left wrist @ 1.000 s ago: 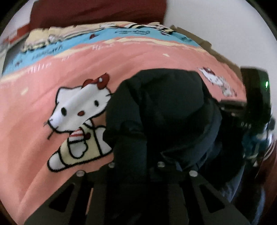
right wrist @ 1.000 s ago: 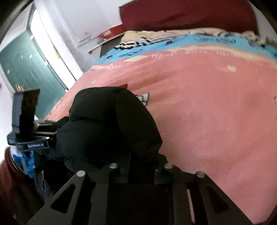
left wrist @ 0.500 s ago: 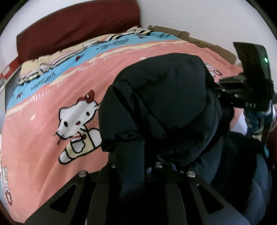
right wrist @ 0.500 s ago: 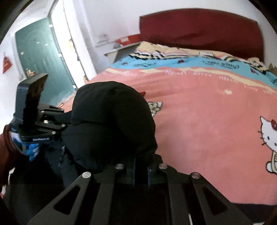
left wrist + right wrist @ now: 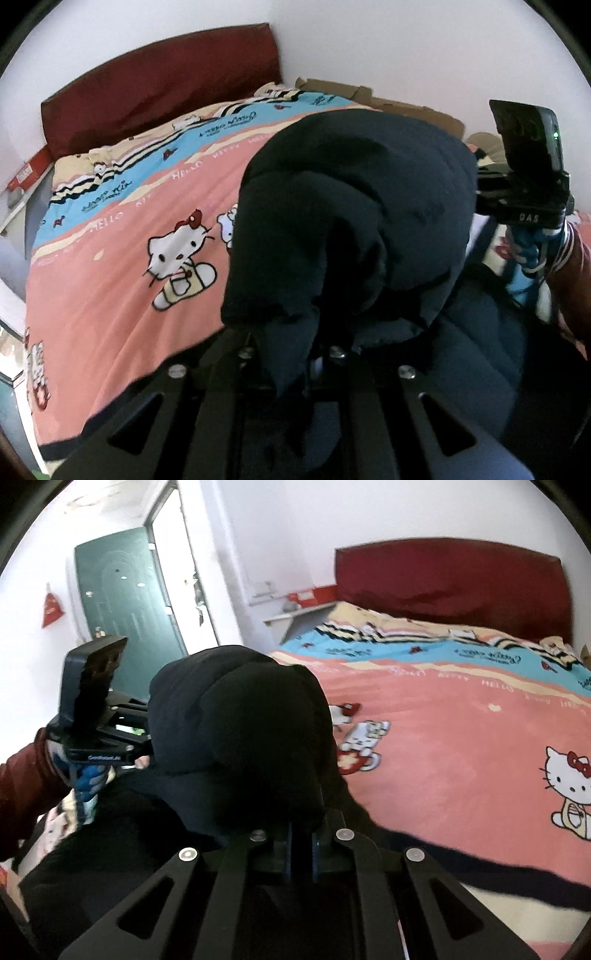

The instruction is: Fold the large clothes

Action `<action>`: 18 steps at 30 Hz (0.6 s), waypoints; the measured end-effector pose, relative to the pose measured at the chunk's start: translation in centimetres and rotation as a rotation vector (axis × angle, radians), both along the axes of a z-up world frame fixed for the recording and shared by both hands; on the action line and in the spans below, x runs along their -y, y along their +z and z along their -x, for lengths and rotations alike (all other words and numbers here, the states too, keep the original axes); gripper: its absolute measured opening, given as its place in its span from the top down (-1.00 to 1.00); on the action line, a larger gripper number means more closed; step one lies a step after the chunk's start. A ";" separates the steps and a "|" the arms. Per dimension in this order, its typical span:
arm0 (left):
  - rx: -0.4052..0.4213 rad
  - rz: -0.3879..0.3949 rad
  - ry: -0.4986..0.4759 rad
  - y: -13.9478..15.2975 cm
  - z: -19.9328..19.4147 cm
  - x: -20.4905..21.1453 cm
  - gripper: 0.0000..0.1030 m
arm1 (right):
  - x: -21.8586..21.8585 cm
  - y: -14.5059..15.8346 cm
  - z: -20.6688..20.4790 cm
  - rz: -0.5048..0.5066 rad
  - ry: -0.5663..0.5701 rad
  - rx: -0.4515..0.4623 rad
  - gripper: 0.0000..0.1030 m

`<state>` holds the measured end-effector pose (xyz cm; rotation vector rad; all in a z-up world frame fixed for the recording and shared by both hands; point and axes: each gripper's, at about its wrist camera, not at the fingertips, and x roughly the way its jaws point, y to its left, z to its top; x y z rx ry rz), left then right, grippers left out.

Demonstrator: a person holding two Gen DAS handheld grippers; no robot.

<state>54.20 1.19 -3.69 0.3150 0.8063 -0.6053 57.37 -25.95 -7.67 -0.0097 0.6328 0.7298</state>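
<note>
While both grippers are raised above the bed [image 5: 461,738], a bulky black padded jacket [image 5: 354,221] hangs bunched between them, its lower part sagging toward the near edge of the pink cartoon-cat bedspread [image 5: 122,295]. The left gripper [image 5: 291,354] pinches a fold of the jacket, jaws narrow around the cloth. The right gripper [image 5: 301,843] likewise clamps jacket fabric between nearly closed jaws. A dark red headboard [image 5: 450,579] stands behind the bed, and a green door [image 5: 125,602] shows at the left
</note>
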 end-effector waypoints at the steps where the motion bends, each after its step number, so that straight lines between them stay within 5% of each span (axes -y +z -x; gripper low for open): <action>1: 0.006 0.002 0.005 0.7 1.2 -0.3 0.86 | 0.0 0.7 1.2 -0.009 0.011 0.005 0.86; 11: 0.054 0.001 0.042 3.0 12.7 -2.7 0.87 | -1.4 4.1 11.7 -0.027 0.095 0.012 0.86; 18: -0.013 -0.017 0.048 -1.9 16.9 -3.2 0.88 | -1.9 -0.3 16.2 0.081 0.091 -0.076 0.85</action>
